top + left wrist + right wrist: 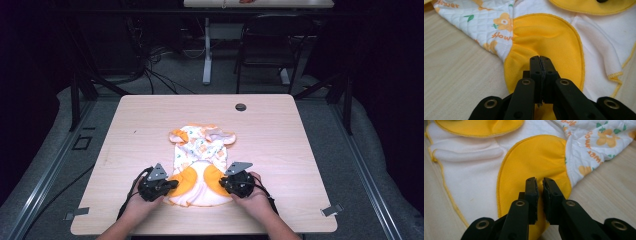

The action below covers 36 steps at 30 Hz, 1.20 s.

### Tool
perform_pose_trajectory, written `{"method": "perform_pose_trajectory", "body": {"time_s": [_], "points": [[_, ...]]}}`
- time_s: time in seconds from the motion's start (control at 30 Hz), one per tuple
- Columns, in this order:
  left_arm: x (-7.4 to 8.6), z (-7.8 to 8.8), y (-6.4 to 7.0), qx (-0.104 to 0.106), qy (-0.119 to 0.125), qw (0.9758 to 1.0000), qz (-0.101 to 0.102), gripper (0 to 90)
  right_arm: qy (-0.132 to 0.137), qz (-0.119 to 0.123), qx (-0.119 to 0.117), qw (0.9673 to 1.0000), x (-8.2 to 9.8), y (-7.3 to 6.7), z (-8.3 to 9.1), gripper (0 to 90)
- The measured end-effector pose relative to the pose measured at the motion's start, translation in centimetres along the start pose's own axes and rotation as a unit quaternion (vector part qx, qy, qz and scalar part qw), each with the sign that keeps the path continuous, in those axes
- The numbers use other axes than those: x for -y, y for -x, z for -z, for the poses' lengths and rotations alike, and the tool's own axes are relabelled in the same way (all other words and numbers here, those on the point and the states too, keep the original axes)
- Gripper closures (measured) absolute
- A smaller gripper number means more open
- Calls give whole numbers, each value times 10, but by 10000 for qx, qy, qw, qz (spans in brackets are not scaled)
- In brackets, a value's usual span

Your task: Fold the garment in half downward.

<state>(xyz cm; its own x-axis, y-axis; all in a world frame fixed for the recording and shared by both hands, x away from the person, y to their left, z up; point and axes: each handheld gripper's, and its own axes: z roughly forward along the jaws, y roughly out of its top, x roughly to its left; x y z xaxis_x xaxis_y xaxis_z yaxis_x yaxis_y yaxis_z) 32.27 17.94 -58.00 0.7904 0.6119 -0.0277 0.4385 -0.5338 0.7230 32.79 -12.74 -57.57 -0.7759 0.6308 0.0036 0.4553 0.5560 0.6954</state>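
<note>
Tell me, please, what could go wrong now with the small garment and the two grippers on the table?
The left gripper is shut on the garment's yellow panel, but the right gripper shows a narrow gap, so its grip may slip. A lift might then pull the garment unevenly, bunching it or dragging it toward the near table edge.

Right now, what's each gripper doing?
Left gripper: closed, pinching the garment's yellow panel.
Right gripper: nearly closed on the other yellow panel; a slight gap shows between the jaws.
</note>
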Motion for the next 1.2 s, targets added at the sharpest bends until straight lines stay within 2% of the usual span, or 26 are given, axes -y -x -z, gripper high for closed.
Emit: {"method": "perform_pose_trajectory", "body": {"time_s": [0.33, 0.43, 0.6, 0.67, 0.73, 0.8, 0.83, 0.87, 0.9, 1.03, 1.07, 1.1, 1.13, 1.2], "points": [[4, 6, 15, 204, -91, 9997, -62, 892, -261, 155, -190, 9994, 5, -7, 11, 815], [8, 10, 23, 352, -130, 9993, -9, 891, -367, 228, -249, 9988, 7, -12, 15, 815], [11, 15, 32, 454, -195, 9987, -81, 876, -384, 187, -343, 9985, 11, -21, 21, 793], [9, 16, 32, 413, -177, 9989, -147, 859, -257, 136, -374, 9989, 8, -22, 23, 809], [6, 18, 28, 379, -108, 9991, -133, 847, -17, 58, -406, 9992, 3, -20, 28, 828], [1, 19, 19, 303, 5, 9995, -67, 851, 238, 10, -325, 9992, -4, -15, 32, 860], [1, 19, 19, 303, 5, 9995, -67, 856, 238, 10, -325, 9992, -4, -15, 32, 860], [-3, 19, 12, 245, 33, 9997, -10, 856, 292, -4, -263, 9992, -8, -10, 34, 881], [-9, 18, 2, 158, 92, 9998, 44, 882, 397, -127, -173, 9990, -18, 3, 35, 897], [-27, 11, -21, -37, 105, 9999, 91, 899, 384, -259, -76, 9989, -36, 25, 30, 900], [-31, 10, -26, -18, 101, 9999, 117, 899, 381, -301, -94, 9988, -42, 31, 27, 900], [-31, 10, -26, -18, 101, 9999, 117, 900, 381, -301, -94, 9988, -42, 31, 27, 900], [-43, 5, -36, -1, 129, 9997, 199, 900, 382, -301, -55, 9988, -52, 39, 24, 899], [-49, 2, -41, 0, 138, 9997, 224, 900, 374, -298, -26, 9989, -56, 42, 22, 900]]}}
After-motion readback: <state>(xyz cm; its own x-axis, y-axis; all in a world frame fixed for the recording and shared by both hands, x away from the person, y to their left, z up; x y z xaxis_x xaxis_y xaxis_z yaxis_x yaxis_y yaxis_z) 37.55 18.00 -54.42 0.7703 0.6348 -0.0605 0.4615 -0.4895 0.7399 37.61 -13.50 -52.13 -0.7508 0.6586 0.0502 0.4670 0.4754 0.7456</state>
